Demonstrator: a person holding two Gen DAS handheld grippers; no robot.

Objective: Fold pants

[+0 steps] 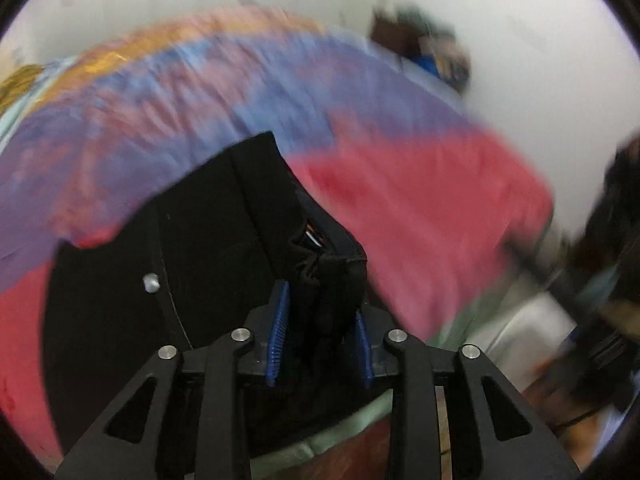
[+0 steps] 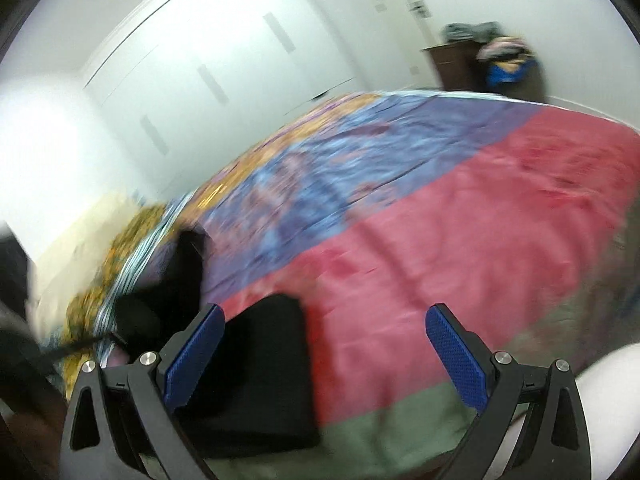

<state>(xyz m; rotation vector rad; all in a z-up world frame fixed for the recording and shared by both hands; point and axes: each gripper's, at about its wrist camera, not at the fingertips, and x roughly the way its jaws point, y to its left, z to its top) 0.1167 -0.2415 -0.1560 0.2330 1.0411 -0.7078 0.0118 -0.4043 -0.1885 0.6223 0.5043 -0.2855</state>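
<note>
Black pants (image 1: 208, 240) lie on a bed with a red, purple and blue cover (image 1: 420, 200). A silver button shows on the cloth. My left gripper (image 1: 320, 320) is shut on a bunched fold of the pants, dark cloth pinched between its blue pads (image 1: 278, 340). In the right wrist view the pants (image 2: 260, 360) lie at the lower left on the cover's (image 2: 440, 240) red part near the bed's edge. My right gripper (image 2: 324, 320) is open and empty, its blue pads (image 2: 456, 352) wide apart just right of the pants. Both views are blurred.
White wardrobe doors (image 2: 220, 72) stand behind the bed. A dark wooden stand with piled clothes (image 2: 492, 56) is in the far corner. A pale green sheet edge (image 1: 352, 420) hangs at the bed's near side. Dark objects (image 1: 612, 240) stand at right.
</note>
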